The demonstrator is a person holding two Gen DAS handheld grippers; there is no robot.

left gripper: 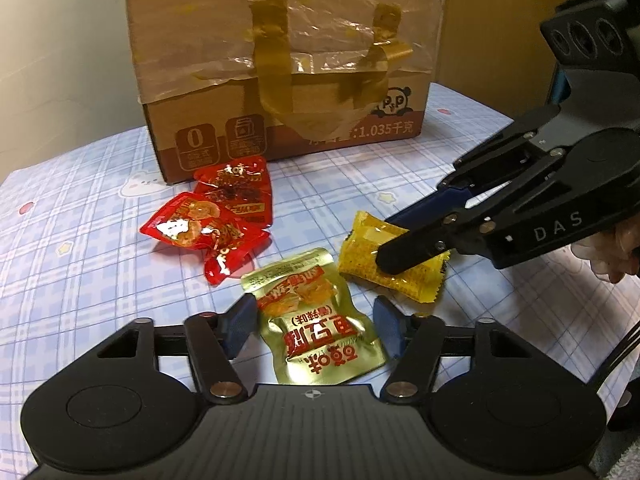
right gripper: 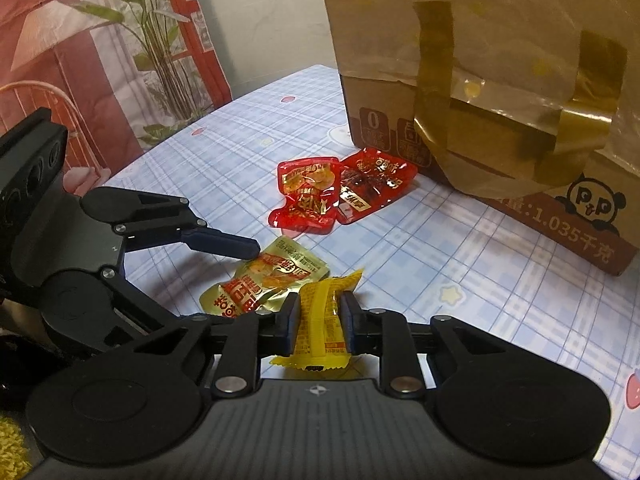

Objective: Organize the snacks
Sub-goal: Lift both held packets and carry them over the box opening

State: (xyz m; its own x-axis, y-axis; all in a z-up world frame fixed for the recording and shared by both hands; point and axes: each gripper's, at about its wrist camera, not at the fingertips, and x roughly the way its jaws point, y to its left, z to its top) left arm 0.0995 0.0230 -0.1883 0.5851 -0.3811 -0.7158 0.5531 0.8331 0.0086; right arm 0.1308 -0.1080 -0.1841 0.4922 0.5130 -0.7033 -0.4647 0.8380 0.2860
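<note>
surface: table under blue plaid cloth with star prints | wall: plain pale | left: red patterned curtain, green leafy plant | light: dim, warm

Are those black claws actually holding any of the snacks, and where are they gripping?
The right gripper pinches the yellow packet across its middle. The left gripper holds nothing: its open fingers straddle the gold packet without closing on it.

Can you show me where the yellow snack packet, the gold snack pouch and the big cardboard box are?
yellow snack packet [right gripper: 320,316]: right wrist view, its middle, between the tongs.
gold snack pouch [left gripper: 316,320]: left wrist view, its printed front.
cardboard box [left gripper: 224,76]: left wrist view, its front wall, left of the tape.
</note>
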